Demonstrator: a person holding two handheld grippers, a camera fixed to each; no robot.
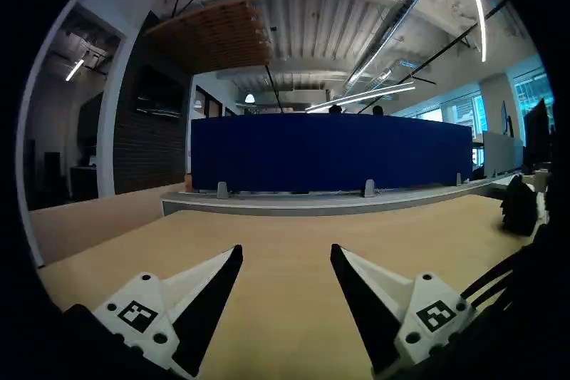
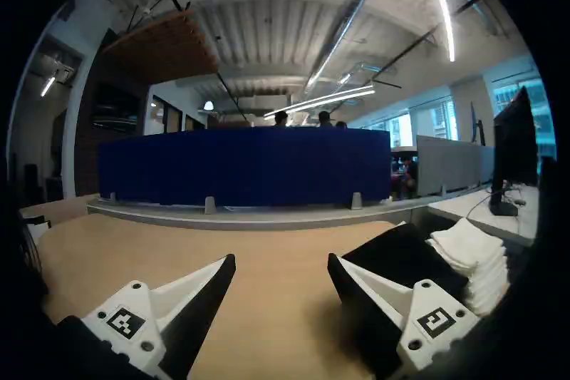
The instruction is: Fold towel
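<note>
My left gripper [image 1: 286,253] hovers open just above the bare wooden table [image 1: 299,237], with nothing between its fingers. My right gripper [image 2: 281,260] is open too, low over the same table [image 2: 214,244]. Past its right finger lies a black folded cloth [image 2: 399,252], and beside that a stack of white folded towels [image 2: 474,259] near the table's right edge. In the left gripper view a dark bundle [image 1: 519,205] sits at the far right edge of the table; what it is I cannot tell.
A blue partition screen [image 1: 328,152] stands along the far side of the table on a grey rail [image 1: 285,202]. A monitor [image 2: 513,145] stands on the neighbouring desk to the right. People's heads show behind the screen. Black cables [image 1: 499,276] run by my left gripper's right side.
</note>
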